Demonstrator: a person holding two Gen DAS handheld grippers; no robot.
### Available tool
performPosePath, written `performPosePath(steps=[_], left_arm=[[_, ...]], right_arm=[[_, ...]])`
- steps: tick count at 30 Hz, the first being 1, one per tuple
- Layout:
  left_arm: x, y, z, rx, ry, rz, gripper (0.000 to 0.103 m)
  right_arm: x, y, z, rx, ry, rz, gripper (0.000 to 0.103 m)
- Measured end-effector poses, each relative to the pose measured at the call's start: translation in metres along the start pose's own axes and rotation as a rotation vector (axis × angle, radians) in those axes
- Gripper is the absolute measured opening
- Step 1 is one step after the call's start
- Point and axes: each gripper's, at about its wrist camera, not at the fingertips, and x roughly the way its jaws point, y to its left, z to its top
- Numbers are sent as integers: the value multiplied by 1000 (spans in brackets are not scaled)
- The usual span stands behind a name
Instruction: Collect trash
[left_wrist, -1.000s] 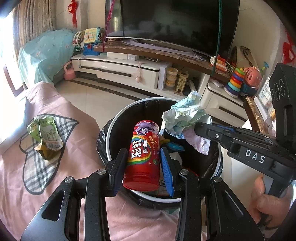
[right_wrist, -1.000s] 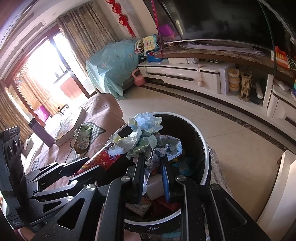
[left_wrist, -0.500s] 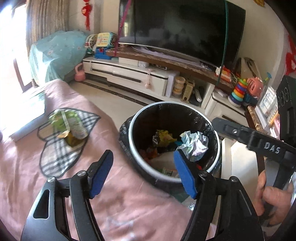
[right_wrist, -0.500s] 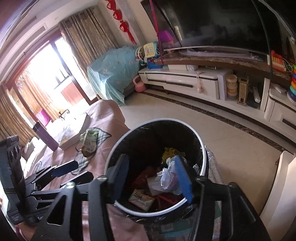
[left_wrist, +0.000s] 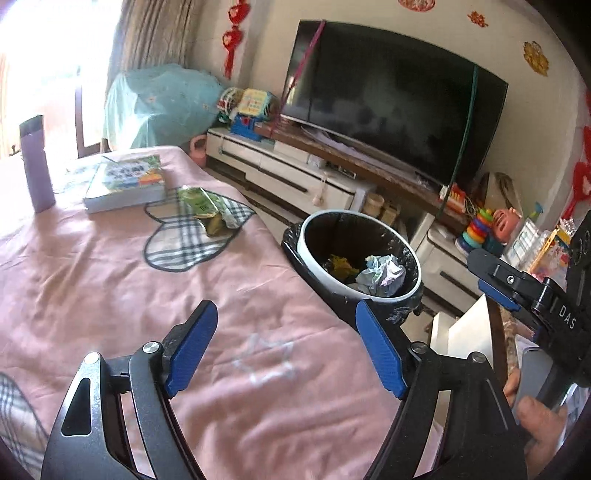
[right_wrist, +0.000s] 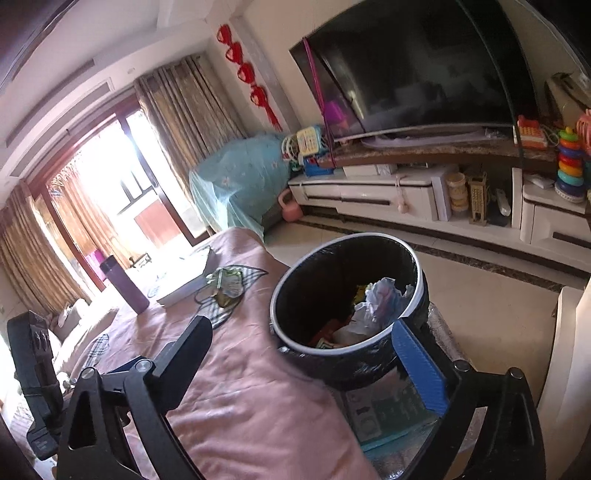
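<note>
Both grippers are now standing empty after dropping things in the bin. The left gripper (left_wrist: 284, 349) is hovering over the pink cloth (left_wrist: 110, 295) of the counter, its blue fingers (left_wrist: 192, 347) wide apart w/ nothing between them; the jaws have just been opening. The right gripper (right_wrist: 314, 363) is also spread wide, nothing held, jaws just opened too, and it is looking down at the bin (right_wrist: 280, 295) from just beside the counter edge.

The bin (left_wrist: 306, 236) is standing on the floor right against the counter side, probably so that trash is travelling only a short way from cloth to opening. Inside it the crumpled paper (left_wrist: 382, 271) is lying on top of other trash, incl. sth yellow and sth red, which are too small to name.

One piece of trash is waiting yet: the green wrapper (left_wrist: 207, 212) is lying on the checked heart patch (left_wrist: 184, 240), well apart from both grippers, near the book (left_wrist: 123, 184). The purple bottle (left_wrist: 37, 166) is standing upright beyond, prob. not trash.

I am judging the next step is going to the wrapper; it is soft and flat, so the fingers need to be pinching low on it.
</note>
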Motion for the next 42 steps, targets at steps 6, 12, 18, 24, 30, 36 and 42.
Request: performPosePath(steps=[6, 12, 18, 24, 30, 36, 42], left_arm=[[-52, 3, -12, -5, -131, 58, 99], [-91, 1, -33, 44, -276, 173, 103], [-98, 0, -52, 83, -332, 273, 103], [-100, 6, -60, 79, -340, 304, 103], [-100, 8, -66, 82, -334, 333, 103], [-101, 8, -67, 86, -335, 351, 103], [-101, 9, -68, 82, -331, 357, 103]], right_arm=[[-40, 30, -3, -89, -112, -56, 103], [-73, 47, -28, -164, -265, -167, 103], [-72, 55, -50, -228, -301, -192, 103], [-61, 59, -64, -252, -275, -199, 103], [-52, 60, -71, -258, -237, -200, 103], [-52, 62, -74, -264, -228, -193, 103], [-54, 64, -73, -264, -225, -195, 103]])
